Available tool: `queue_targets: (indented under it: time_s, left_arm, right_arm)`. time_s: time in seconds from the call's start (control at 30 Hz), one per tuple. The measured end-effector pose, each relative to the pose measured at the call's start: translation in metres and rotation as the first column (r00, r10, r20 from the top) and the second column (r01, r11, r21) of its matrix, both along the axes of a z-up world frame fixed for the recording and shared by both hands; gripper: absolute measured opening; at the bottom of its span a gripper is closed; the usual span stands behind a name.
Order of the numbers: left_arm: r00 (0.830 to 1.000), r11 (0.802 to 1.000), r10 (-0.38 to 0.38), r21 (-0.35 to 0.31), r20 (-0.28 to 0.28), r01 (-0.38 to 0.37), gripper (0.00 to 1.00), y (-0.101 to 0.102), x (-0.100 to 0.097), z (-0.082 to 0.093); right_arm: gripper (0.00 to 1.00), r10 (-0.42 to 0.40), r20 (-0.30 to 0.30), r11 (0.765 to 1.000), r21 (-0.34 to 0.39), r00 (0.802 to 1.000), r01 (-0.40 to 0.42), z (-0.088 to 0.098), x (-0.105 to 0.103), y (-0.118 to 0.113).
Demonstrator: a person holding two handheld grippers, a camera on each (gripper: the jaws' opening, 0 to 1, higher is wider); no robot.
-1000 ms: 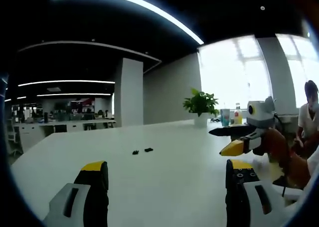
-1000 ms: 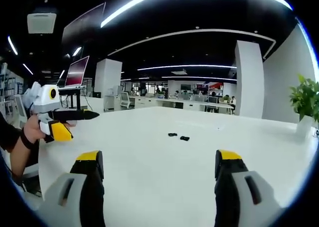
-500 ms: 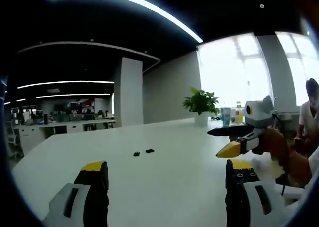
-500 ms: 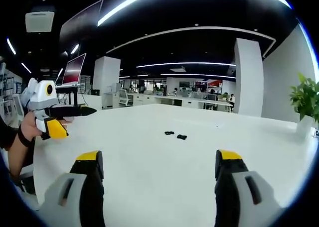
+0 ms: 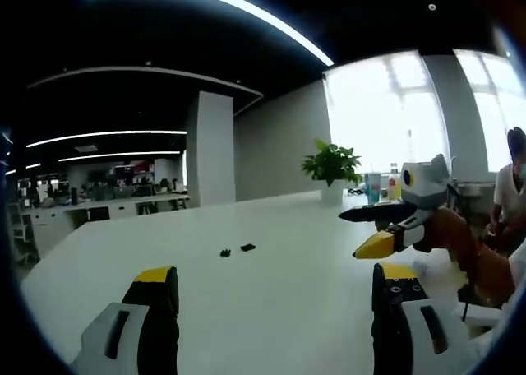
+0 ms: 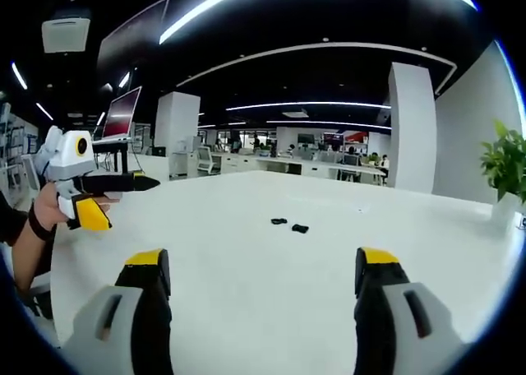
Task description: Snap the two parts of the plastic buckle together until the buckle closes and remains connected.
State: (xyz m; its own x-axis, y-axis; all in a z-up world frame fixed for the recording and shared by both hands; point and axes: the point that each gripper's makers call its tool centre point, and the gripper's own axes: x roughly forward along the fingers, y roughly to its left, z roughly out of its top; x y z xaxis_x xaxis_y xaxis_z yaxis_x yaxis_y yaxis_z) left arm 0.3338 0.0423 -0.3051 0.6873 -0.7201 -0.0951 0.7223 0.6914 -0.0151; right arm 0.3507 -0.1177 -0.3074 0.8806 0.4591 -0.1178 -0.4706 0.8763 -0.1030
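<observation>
Two small black buckle parts lie apart, side by side, far out on the white table: one part on the left and the other part a little to its right. In the right gripper view the same two parts lie ahead of the jaws. My left gripper is open and holds nothing, well short of the parts. My right gripper is also open and holds nothing. Each gripper shows in the other's view, held in a hand above the table: the right gripper and the left gripper.
A potted plant and some bottles and cups stand at the table's far side by the windows. A person sits at the right. A laptop on a stand rises behind the left gripper. Desks and a white pillar fill the background.
Both views have shifted slightly with the hands. In the left gripper view the right gripper has edged a little leftward. The buckle parts lie where they were.
</observation>
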Motion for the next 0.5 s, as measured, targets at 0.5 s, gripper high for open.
queue_targets:
  time_s: [0.5]
  left_arm:
    - [1.000, 1.000, 0.015, 0.008, -0.006, -0.015, 1.00, 0.000, 0.014, 0.001]
  right_arm:
    - [0.93, 0.011, 0.004, 1.000, -0.014, 1.000, -0.011, 0.005, 0.014, 0.005]
